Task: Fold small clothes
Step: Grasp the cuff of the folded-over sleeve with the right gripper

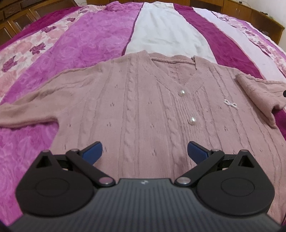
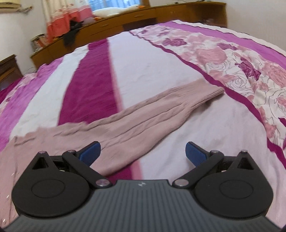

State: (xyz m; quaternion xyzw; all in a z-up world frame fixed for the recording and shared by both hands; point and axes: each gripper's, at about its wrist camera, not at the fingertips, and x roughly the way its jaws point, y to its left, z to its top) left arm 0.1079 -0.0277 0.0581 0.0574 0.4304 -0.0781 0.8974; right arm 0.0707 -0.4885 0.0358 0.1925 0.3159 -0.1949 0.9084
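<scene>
Both grippers hang over the bed with their blue-padded fingers spread wide and nothing between them. From its own camera, the left gripper (image 1: 144, 151) sits above the lower front of a dusty-pink cable-knit cardigan (image 1: 143, 110), which lies face up and flat on the bedspread (image 1: 85, 46). 2 pearl buttons (image 1: 182, 92) close the V-neck, and a small white embroidered motif (image 1: 231, 104) marks the chest to the right of them. One sleeve (image 1: 26, 110) stretches out flat to the left edge of that view; on the right, the other sleeve's near part (image 1: 257, 92) rises in a fold.

The right gripper (image 2: 143, 152) hovers over that right sleeve (image 2: 160, 114), which runs diagonally away from the fingers, its ribbed cuff (image 2: 212, 91) lying on a pale stripe near the floral band. Its left fingertip (image 2: 91, 151) is over the sleeve's wider end, the right fingertip (image 2: 194, 153) over bare cover. Nothing lies on top of the garment.

Broad stripes of magenta, white and lilac, with rose-print bands (image 2: 232, 58), cover the bed. Wooden cabinets (image 2: 128, 19) line the far wall, with a dark cloth (image 2: 71, 33) draped on top, a pale soft toy (image 2: 114, 10) and a pink-and-white curtain (image 2: 62, 16) behind. Dark wooden doors (image 1: 16, 23) show at the upper left of the left view.
</scene>
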